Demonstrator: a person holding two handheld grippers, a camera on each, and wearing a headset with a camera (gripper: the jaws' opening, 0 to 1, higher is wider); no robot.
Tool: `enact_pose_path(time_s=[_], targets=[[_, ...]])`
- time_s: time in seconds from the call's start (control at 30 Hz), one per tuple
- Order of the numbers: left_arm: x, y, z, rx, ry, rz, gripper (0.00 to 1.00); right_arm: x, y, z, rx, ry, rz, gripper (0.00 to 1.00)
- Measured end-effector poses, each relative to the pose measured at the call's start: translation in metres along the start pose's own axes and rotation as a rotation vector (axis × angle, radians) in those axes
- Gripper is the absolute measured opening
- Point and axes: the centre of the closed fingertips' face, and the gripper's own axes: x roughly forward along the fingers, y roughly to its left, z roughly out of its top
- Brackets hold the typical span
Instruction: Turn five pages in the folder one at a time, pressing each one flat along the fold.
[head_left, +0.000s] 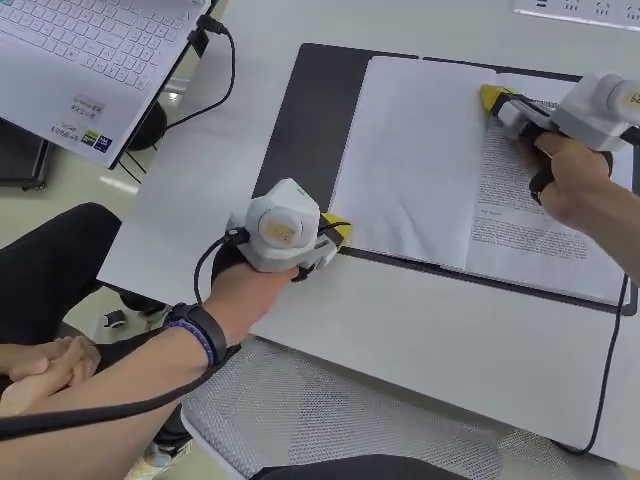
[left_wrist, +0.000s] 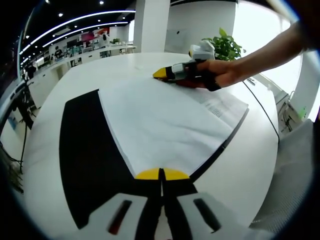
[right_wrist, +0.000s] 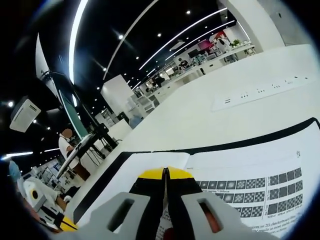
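Note:
The folder (head_left: 300, 120) lies open on the white table, its black cover flat at the left. A blank white page (head_left: 410, 150) is turned over onto the left side, and a printed page (head_left: 530, 200) lies to the right of the fold. My left gripper (head_left: 338, 228) is shut, its yellow tips resting at the near corner of the blank page (left_wrist: 165, 125). My right gripper (head_left: 492, 97) is also shut, tips down at the far end of the fold, between the blank sheet (right_wrist: 145, 167) and the printed page (right_wrist: 250, 185). In the left gripper view the right gripper (left_wrist: 165, 73) lies across the page's far edge.
An open laptop (head_left: 90, 60) with a black cable (head_left: 225, 70) stands at the far left. A power strip (head_left: 580, 12) lies at the back right. The table's near edge runs over a mesh chair (head_left: 330, 420). Clasped hands (head_left: 50, 365) rest at lower left.

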Motion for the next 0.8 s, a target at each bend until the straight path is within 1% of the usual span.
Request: enact_pose_path(time_s=[0.1, 0.17, 0.2, 0.27, 0.3, 0.4, 0.43, 0.47, 0.53, 0.57, 0.63, 0.67, 0.8], targets=[[0.000, 0.000, 0.000, 0.007, 0.001, -0.004, 0.00, 0.006, -0.003, 0.004, -0.020, 0.000, -0.012, 0.00], [0.000, 0.000, 0.000, 0.008, 0.001, -0.005, 0.00, 0.013, -0.015, 0.011, 0.009, -0.005, -0.020, 0.00], [0.000, -0.001, 0.001, 0.007, 0.001, -0.006, 0.00, 0.017, -0.018, 0.013, 0.000, -0.006, -0.023, 0.00], [0.000, -0.001, 0.001, 0.013, 0.004, -0.007, 0.00, 0.020, -0.018, 0.013, -0.015, -0.007, -0.032, 0.00], [0.000, -0.001, 0.001, 0.014, 0.006, -0.008, 0.00, 0.018, -0.021, 0.015, -0.010, -0.010, -0.039, 0.00], [0.000, -0.001, 0.001, 0.021, 0.011, -0.011, 0.00, 0.015, -0.020, 0.012, 0.012, -0.007, -0.027, 0.00], [0.000, -0.001, 0.001, 0.020, 0.010, -0.012, 0.00, 0.016, -0.023, 0.013, 0.026, -0.011, -0.021, 0.00], [0.000, -0.001, 0.001, 0.020, 0.010, -0.012, 0.00, 0.016, -0.023, 0.013, 0.026, -0.010, -0.019, 0.00], [0.001, 0.000, 0.000, 0.023, 0.011, -0.012, 0.00, 0.014, -0.021, 0.012, 0.021, -0.008, -0.013, 0.00], [0.001, 0.000, 0.000, 0.023, 0.012, -0.012, 0.00, 0.011, -0.017, 0.011, 0.022, -0.007, -0.004, 0.00], [0.001, -0.001, 0.001, 0.025, 0.012, -0.012, 0.00, 0.008, -0.018, 0.011, 0.060, -0.013, 0.011, 0.00], [0.001, -0.001, 0.001, 0.026, 0.013, -0.015, 0.00, 0.006, -0.018, 0.011, 0.065, -0.016, 0.014, 0.00], [0.002, 0.000, 0.000, 0.032, 0.019, -0.026, 0.00, -0.002, -0.006, 0.002, 0.039, 0.011, 0.056, 0.00]])
